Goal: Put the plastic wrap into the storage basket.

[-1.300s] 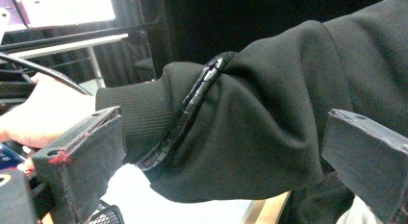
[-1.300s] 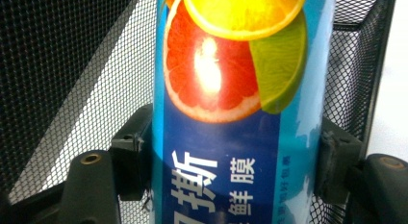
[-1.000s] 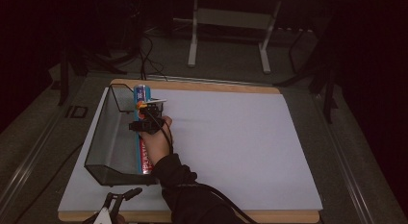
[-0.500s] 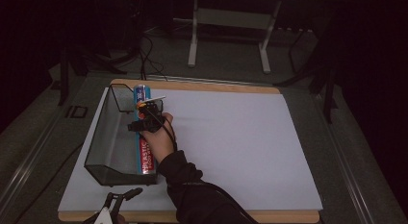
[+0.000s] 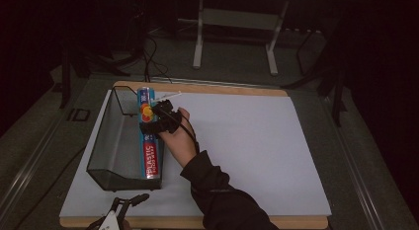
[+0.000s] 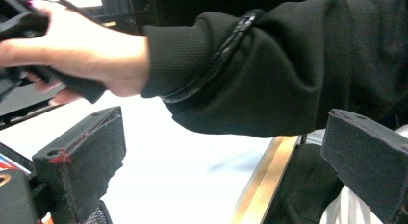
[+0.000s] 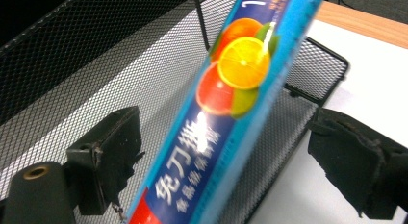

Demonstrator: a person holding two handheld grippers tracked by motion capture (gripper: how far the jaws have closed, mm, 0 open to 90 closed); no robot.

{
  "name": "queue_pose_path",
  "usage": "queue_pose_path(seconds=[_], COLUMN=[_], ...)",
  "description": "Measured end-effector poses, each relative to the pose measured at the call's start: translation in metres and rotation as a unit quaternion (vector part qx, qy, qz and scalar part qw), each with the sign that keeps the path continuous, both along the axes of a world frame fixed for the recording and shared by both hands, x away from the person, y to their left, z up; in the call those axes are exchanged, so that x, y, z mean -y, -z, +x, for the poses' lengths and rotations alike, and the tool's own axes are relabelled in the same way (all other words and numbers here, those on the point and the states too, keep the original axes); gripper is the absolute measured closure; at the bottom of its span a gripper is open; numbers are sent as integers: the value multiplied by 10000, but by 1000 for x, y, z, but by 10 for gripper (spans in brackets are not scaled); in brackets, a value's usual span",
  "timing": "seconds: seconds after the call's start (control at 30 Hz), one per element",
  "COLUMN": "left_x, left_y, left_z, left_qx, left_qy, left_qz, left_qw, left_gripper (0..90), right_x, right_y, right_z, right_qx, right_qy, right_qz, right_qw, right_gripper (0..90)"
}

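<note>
Along the right rim of the black mesh basket (image 5: 114, 156) lies the blue plastic wrap box (image 5: 149, 141), with the right gripper (image 5: 157, 117) over it, jaws spread wide either side without gripping. Near the table's front edge, the left gripper (image 5: 129, 201) gapes, holding nothing

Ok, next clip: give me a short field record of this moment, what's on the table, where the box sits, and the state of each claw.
surface: white mat on a wooden table
basket: black mesh basket, left part of the mat
box: plastic wrap box lying along the basket's right edge
right claw: open, jaws on either side of the box, not clamped
left claw: open, at the table's near edge, holding nothing
</note>
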State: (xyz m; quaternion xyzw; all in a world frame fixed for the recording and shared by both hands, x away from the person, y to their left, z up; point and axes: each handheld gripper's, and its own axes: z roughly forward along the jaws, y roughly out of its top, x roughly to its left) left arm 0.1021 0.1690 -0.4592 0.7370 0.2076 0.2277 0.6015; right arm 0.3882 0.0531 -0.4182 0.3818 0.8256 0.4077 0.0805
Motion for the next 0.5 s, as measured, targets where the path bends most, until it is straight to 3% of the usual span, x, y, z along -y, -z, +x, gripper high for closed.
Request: queue_pose_path(seconds=[0.07, 0.27, 0.4, 0.5], left_x=[0, 1, 1, 1], left_y=[0, 1, 1, 2], left_z=[0, 2, 2, 3], left_qx=[-9, -66, -78, -96], left_qy=[-7, -5, -23, -28], left_qz=[3, 47, 57, 65], left_qw=[10000, 10000, 10000, 9999], left_gripper=[25, 25, 25, 25], right_x=[6, 28, 43, 56], right_y=[-2, -8, -12, -13], right_z=[-3, -12, -17, -21], right_qx=[129, 222, 426, 299], right_qy=[-82, -308, -320, -383], right_qz=[-77, 58, 125, 197], right_qw=[9999, 9993, 9985, 9986], right_gripper=[111, 111, 111, 114])
